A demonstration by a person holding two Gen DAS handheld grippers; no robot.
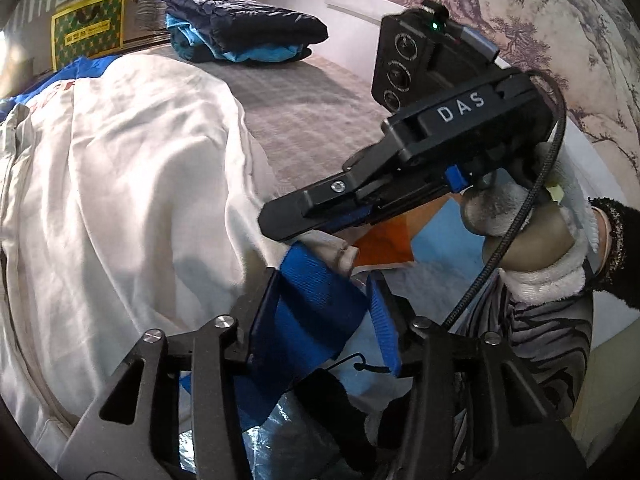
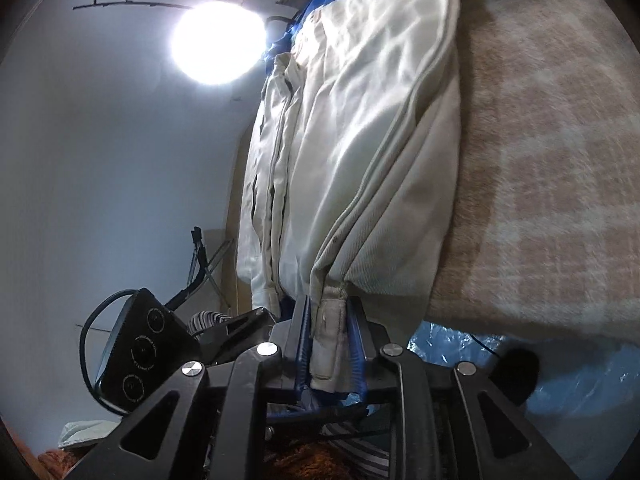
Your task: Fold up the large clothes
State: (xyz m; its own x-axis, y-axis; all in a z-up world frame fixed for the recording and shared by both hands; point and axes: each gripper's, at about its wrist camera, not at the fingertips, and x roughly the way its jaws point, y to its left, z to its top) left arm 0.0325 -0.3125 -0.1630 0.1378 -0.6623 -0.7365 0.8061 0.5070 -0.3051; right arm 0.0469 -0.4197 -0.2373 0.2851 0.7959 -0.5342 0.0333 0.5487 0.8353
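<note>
While my right claw (image 2: 329, 344) pinches the white jacket's (image 1: 120, 184) cuff (image 2: 329, 340) at the bed's (image 1: 312, 116) edge, my left claw (image 1: 320, 312) gapes loose; tugging could slip it.

Checked bed cover (image 1: 304, 120), tree-patterned mural wall (image 1: 540, 20), plain white wall (image 2: 100, 160) with one glaring round light (image 2: 218, 44).

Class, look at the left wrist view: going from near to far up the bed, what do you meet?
Left gripper → white jacket → checked blanket → pile of folded dark and blue clothes.
</note>
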